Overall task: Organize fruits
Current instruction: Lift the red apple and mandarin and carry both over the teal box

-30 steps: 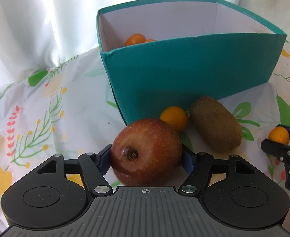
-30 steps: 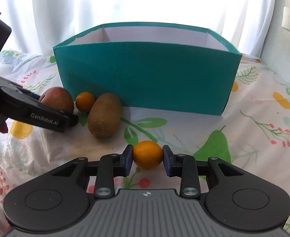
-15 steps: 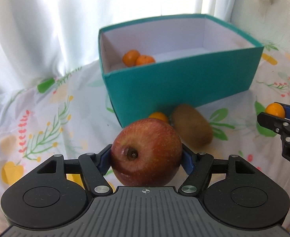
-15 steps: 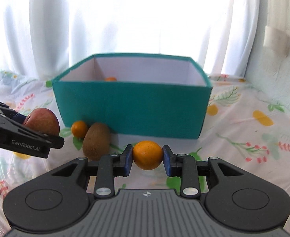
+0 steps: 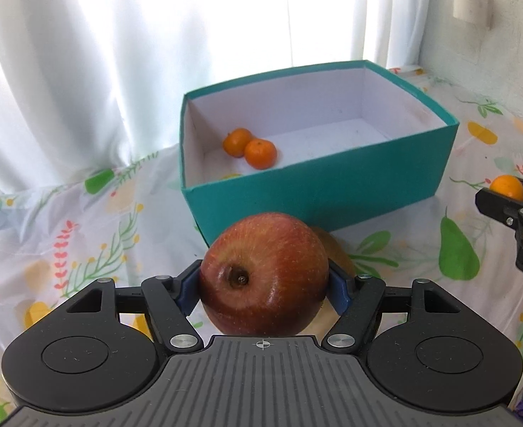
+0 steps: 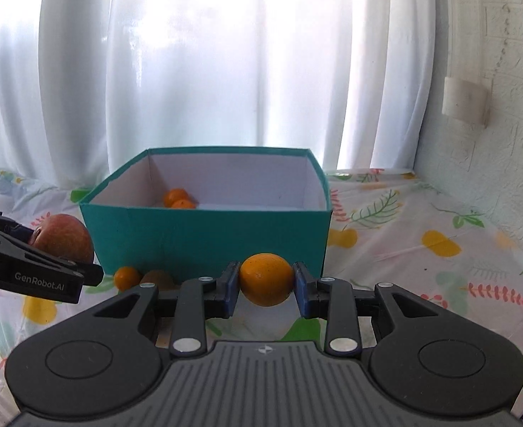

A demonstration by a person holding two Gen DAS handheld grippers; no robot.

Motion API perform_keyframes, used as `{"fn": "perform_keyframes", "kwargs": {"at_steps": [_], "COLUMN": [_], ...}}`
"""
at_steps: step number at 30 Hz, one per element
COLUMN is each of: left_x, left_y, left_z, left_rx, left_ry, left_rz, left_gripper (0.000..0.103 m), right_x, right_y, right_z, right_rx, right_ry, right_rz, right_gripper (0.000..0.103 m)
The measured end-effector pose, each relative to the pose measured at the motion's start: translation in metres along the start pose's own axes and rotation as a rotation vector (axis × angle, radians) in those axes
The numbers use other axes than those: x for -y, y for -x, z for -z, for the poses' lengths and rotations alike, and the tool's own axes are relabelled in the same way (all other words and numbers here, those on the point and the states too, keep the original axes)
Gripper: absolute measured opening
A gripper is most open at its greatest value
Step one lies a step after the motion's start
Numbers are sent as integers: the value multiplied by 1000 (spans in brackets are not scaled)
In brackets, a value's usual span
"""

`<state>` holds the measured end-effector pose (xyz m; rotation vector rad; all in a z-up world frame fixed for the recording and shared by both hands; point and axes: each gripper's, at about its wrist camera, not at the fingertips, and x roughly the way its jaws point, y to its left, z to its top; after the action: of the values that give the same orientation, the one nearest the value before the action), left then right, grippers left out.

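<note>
My left gripper (image 5: 264, 284) is shut on a red apple (image 5: 264, 274), held above the cloth in front of the teal box (image 5: 318, 185). My right gripper (image 6: 265, 286) is shut on a small orange (image 6: 265, 279), also raised before the box (image 6: 208, 238). Two small oranges (image 5: 250, 147) lie in the box's left part. On the cloth by the box's front wall sit another small orange (image 6: 127, 277) and a kiwi (image 6: 158, 278), both partly hidden. The apple (image 6: 63, 236) and left gripper (image 6: 94, 274) show at the left of the right wrist view.
A flower-printed cloth (image 5: 65, 235) covers the table. White curtains (image 6: 225, 64) hang behind the box. A white wall (image 6: 510, 106) with a small fixture (image 6: 466, 103) stands on the right. The box's right part shows bare white floor.
Both grippers have risen with their fruit and now look down into the box from higher up. The kiwi and loose orange have slid low and mostly behind the held fruit.
</note>
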<state>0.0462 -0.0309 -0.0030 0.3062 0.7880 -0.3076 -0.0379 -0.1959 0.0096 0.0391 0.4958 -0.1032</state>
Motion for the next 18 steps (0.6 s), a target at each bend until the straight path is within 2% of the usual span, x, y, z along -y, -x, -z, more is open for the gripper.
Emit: {"fn": "perform_keyframes", "kwargs": {"at_steps": [11,18], "left_x": [10,4], "left_y": [14,34], "left_z": [-15,-45], "left_rx": [-2,70], "left_ry": [14,37], "left_rz": [-51,-94], "left_gripper": [74,74], "right_x": [8,13], "right_y": [18,12], "right_z": [-22,-47], "right_rx": [85,114], "right_ry": [37,25], "right_rz": [5,-1], "right_gripper": [31,31]}}
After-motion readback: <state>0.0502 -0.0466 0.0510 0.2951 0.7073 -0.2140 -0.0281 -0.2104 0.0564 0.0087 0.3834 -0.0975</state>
